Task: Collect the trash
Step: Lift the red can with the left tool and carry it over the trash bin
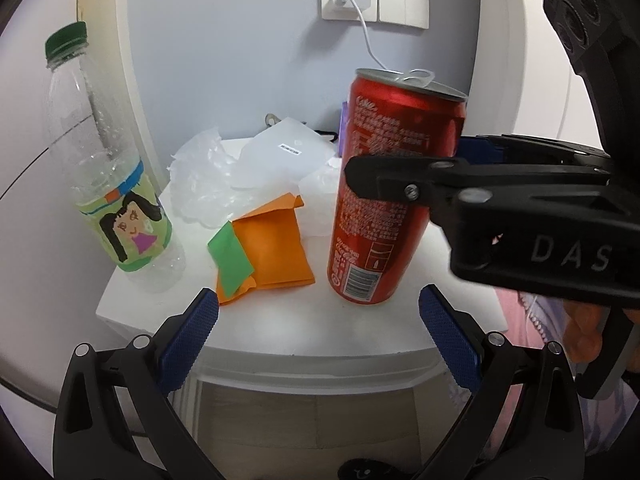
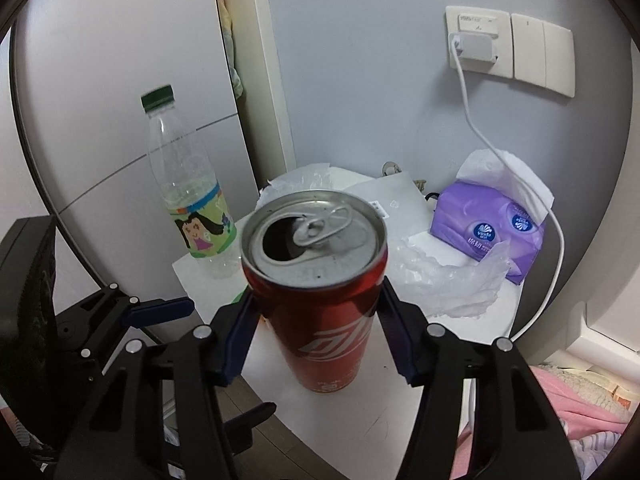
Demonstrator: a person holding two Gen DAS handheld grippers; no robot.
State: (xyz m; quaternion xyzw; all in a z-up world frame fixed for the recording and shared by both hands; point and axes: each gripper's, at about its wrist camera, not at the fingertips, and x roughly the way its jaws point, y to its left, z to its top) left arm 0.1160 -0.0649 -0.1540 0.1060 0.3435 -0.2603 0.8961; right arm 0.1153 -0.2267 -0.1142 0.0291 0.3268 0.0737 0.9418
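left gripper [image 1: 319, 308]: jaws spread wide, nothing between the pads; held low and level | right gripper [image 2: 316, 300]: fingers closed against both sides of the red cola can [image 2: 320, 304]

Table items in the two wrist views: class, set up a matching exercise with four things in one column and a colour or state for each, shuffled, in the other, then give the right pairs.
Things:
1. can
2. bottle
3. tissue pack
4. folded paper

Descriptions:
A. purple, tissue sticking out on top
B. orange, lying flat
C. red, opened, between the right gripper's fingers
D. clear, green cap, standing upright

Pairs: 1-C, 2-D, 3-A, 4-B
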